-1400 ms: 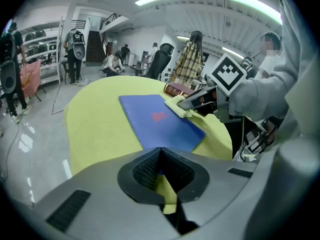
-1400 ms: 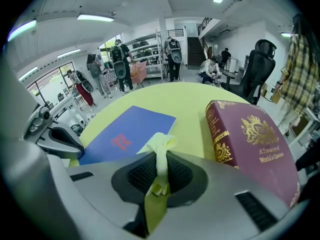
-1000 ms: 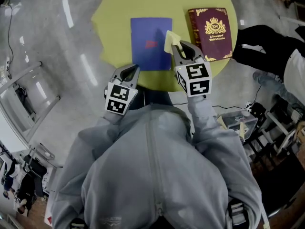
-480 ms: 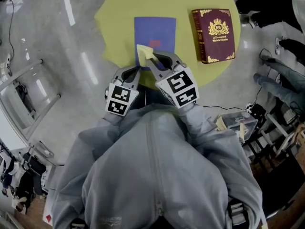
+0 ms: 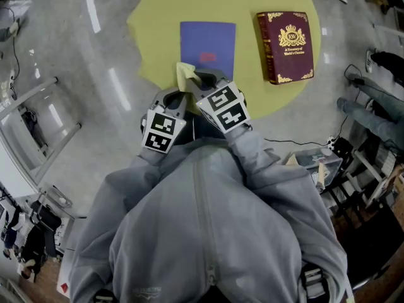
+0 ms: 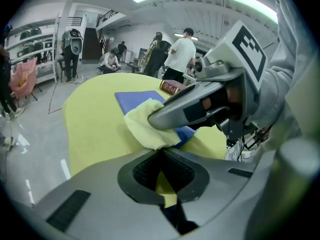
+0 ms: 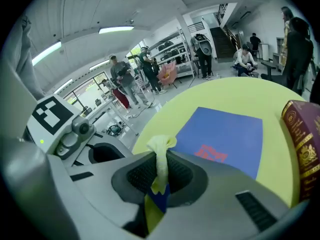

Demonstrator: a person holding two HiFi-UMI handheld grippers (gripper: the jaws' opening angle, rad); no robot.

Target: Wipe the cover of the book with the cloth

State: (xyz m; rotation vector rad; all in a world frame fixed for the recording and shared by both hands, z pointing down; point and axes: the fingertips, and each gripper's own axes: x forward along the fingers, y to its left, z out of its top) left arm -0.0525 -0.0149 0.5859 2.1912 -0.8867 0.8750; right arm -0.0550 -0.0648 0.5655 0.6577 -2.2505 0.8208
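Gripping the limp cloth (image 5: 183, 72) mid-frame, your right gripper (image 5: 193, 79) is clamped on its bunched end; your left gripper (image 5: 177, 97) is closed, empty. The thin blue book (image 5: 207, 40) looks light and may slide, so press gently.

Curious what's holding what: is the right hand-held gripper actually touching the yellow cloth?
Touching. The right gripper view shows the cloth pinched between the closed jaws of the right hand-held gripper, with a tuft sticking out past the tips.

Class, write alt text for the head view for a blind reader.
The right tool holds a yellow cloth at the near left corner of a blue book on a yellow table. The left tool sits shut beside it; a maroon book lies farther right.
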